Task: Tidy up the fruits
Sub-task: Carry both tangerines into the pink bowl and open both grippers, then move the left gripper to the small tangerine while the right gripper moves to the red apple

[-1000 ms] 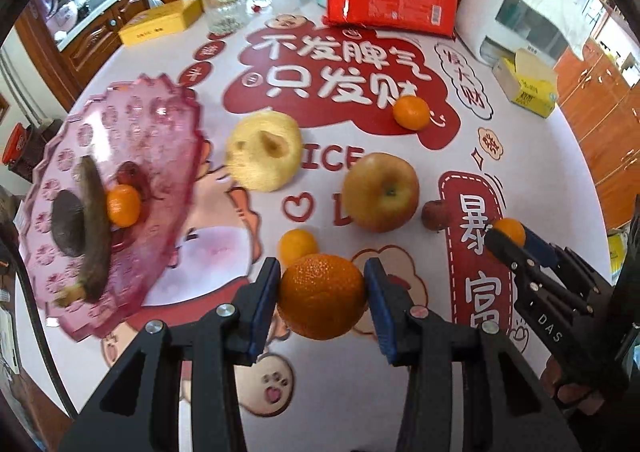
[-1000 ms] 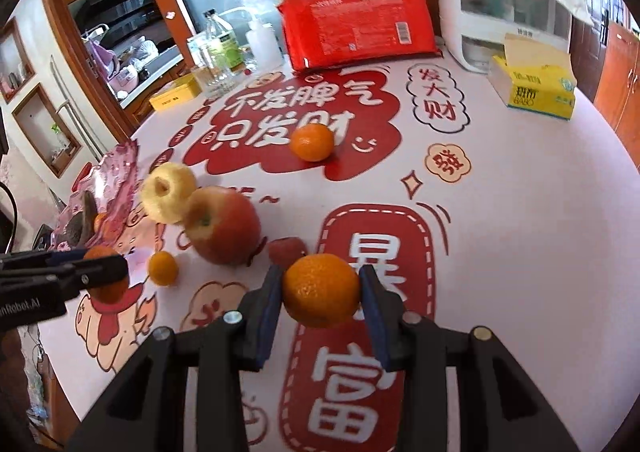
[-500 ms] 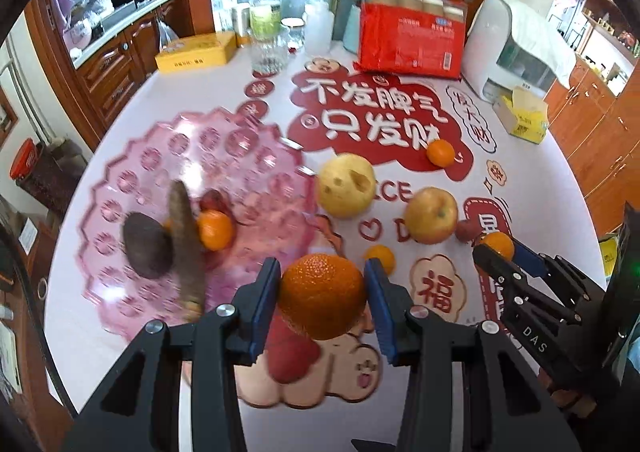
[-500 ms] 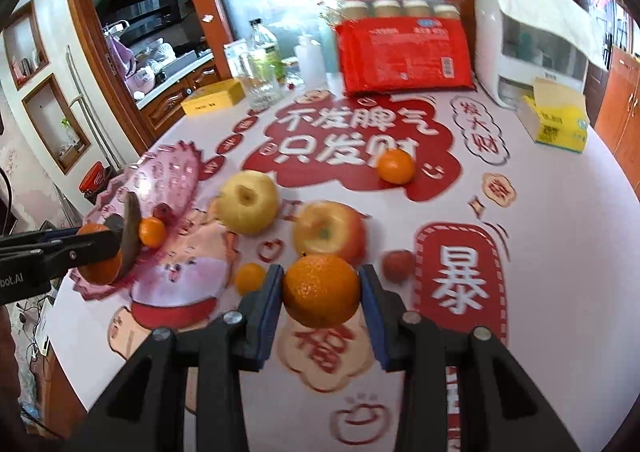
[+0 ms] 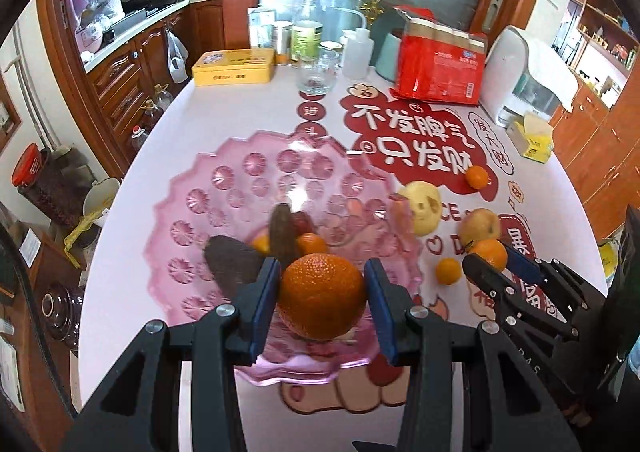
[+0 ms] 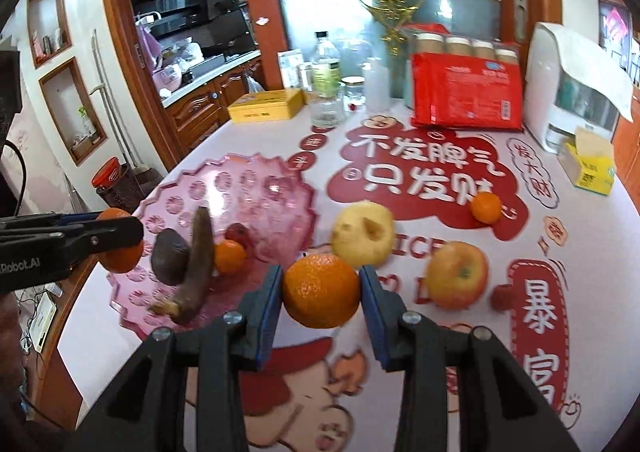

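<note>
Both grippers have carried their oranges leftward across the table since the earlier frames, so the pink plate (image 5: 192,211) now fills the middle of the left wrist view instead of sitting at its left edge.

In that view the left gripper (image 5: 322,298) is clamped on a large orange (image 5: 322,296), both blue pads against its sides, and the fruit hangs over the near part of the plate. Behind it on the plate lie a dark banana (image 5: 283,236), a dark oval fruit (image 5: 232,264), a small orange (image 5: 312,244) and a small red fruit (image 5: 302,221).

In the right wrist view the right gripper (image 6: 320,290) pinches a second orange (image 6: 320,290) at lower centre, just right of the plate's (image 6: 248,187) near edge and over the printed tablecloth (image 6: 580,252).

Fruit on the cloth in this view: a yellow apple (image 6: 364,234) at centre, a red apple (image 6: 458,276) to its right, a small red fruit (image 6: 500,298) beside that, and a mandarin (image 6: 485,206) farther up. One more small mandarin (image 5: 448,271) shows at right of the left wrist view, near the right gripper's tip.

A red packet (image 6: 466,91) and a yellow box (image 6: 266,104) stand along the upper part of the frame.
</note>
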The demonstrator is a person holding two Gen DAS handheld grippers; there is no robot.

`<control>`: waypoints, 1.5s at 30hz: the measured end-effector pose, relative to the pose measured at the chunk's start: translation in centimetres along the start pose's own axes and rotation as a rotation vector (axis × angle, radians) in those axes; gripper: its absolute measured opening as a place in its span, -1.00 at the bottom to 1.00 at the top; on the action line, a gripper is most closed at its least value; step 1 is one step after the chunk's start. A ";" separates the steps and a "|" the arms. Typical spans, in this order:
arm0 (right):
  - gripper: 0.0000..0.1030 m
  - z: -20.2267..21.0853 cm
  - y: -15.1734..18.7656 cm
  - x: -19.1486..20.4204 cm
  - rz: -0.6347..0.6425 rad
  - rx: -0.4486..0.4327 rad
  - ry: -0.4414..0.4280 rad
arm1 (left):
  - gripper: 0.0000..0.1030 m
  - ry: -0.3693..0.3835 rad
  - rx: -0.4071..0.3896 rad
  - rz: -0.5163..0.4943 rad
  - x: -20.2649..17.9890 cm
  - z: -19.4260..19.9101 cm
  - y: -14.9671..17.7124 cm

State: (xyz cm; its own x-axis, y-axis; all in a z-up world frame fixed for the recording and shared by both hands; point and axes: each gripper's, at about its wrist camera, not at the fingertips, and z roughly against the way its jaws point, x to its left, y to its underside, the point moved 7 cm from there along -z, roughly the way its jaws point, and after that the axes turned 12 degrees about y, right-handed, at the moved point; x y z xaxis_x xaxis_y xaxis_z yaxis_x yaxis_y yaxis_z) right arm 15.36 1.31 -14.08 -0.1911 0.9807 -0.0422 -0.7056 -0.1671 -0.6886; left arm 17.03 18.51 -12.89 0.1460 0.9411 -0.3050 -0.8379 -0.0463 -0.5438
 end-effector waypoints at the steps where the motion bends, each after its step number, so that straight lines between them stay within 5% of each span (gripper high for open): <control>1: -0.25 0.0 -0.1 0.6 0.003 -0.001 -0.002 | -0.19 0.001 0.001 0.002 0.7 0.1 0.0; 14: -0.24 -1.0 -0.3 7.8 0.032 0.000 -0.034 | -0.17 0.015 0.048 0.030 7.0 -0.5 0.6; 18: -0.21 -1.7 0.0 8.4 0.026 0.032 -0.018 | 0.36 0.026 0.055 0.058 7.8 -0.8 0.7; 20: -0.19 -1.7 0.1 8.2 0.011 0.034 -0.011 | 0.42 0.032 0.049 0.054 7.8 -0.7 0.6; 45: -0.11 1.3 4.3 0.2 -0.108 0.077 0.104 | 0.52 0.140 0.109 -0.068 -1.8 -1.6 2.8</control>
State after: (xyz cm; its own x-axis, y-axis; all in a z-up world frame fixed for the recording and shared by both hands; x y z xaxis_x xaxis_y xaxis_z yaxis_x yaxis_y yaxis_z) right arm 11.41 0.64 -16.14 -0.0422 0.9979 -0.0485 -0.7695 -0.0634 -0.6355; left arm 15.20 16.14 -15.10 0.2693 0.8846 -0.3808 -0.8746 0.0592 -0.4811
